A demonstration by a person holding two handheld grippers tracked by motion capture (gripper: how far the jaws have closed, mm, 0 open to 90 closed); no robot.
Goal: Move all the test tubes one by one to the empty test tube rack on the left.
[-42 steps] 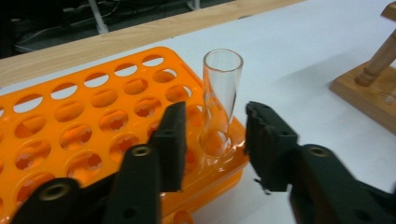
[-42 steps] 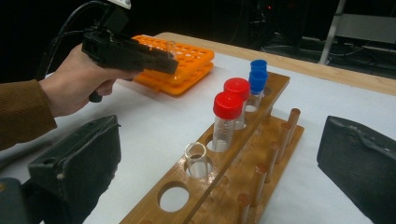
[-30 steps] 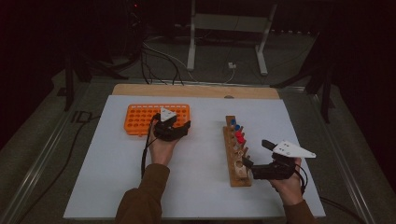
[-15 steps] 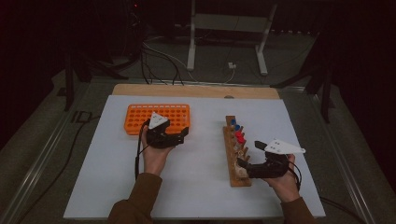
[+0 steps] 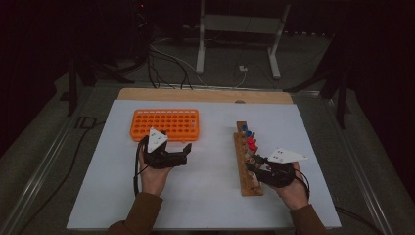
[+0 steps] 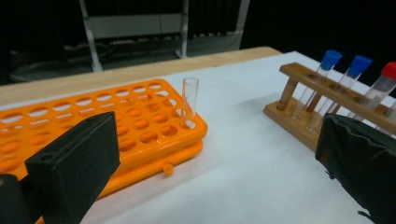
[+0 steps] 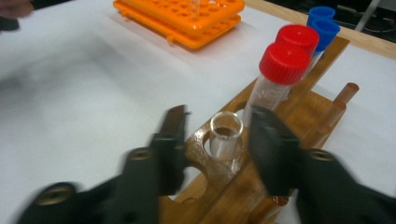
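Right claw [image 7: 217, 135] closing around an uncapped glass tube [image 7: 226, 135] in the wooden rack [image 7: 322, 107], pads not yet pressing; left claw [image 5: 185, 151] released, beside the orange rack [image 5: 165, 124].

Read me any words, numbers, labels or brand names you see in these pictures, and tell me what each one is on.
No text can be read in any view.
Orange rack: plain, no lettering shows.
Wooden rack: no marks.
Capped tubes: no labels visible.
Grey plate on the right gripper: small dark dots, too small to read as signs.
Grey plate on the left gripper: the same, nothing legible.
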